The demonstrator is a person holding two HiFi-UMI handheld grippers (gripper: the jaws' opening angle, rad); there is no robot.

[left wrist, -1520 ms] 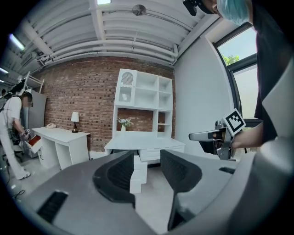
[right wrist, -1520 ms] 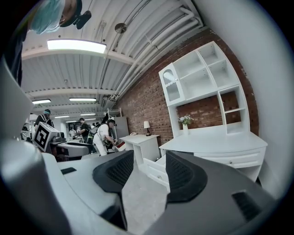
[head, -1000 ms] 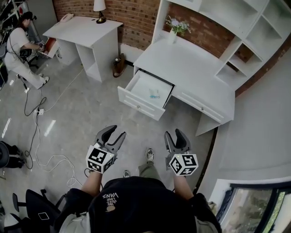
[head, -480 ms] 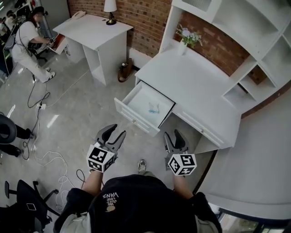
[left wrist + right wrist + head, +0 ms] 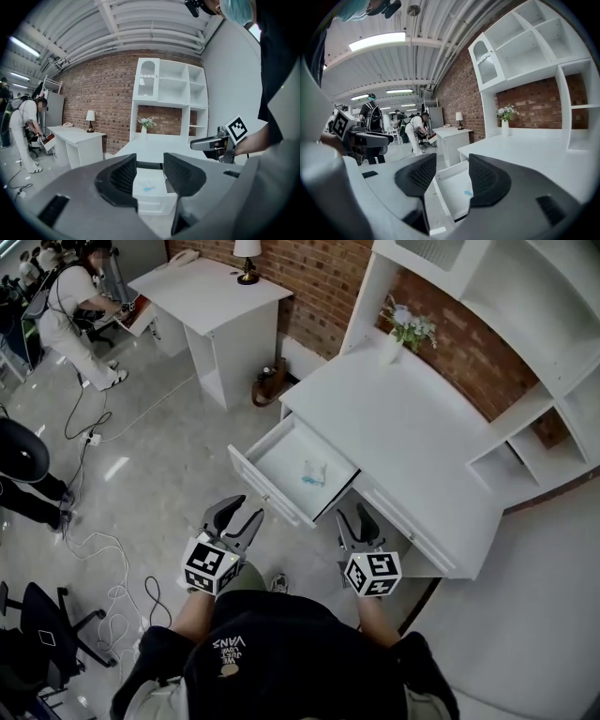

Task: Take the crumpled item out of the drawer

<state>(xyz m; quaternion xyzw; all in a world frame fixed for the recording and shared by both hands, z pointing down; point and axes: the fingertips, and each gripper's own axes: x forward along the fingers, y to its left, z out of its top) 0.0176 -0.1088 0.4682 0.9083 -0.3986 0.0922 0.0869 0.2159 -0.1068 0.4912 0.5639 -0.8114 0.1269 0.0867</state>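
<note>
Ahead, crumpled item [image 5: 313, 472] amid bare drawer [image 5: 280, 458] floor

Nearer the drawer [image 5: 265, 487]
Left gripper [image 5: 241, 512] and right gripper [image 5: 355, 517], well back before, now hang just beside its front.

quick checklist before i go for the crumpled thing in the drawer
1. Drawer open: ok, pulled out of the desk.
2. Crumpled item in sight: ok, lying on the drawer floor.
3. Left hand-held gripper open and empty: ok.
4. Right hand-held gripper open and empty: ok.
5. Grippers over the drawer: not ok, both hang short of its front.
</note>
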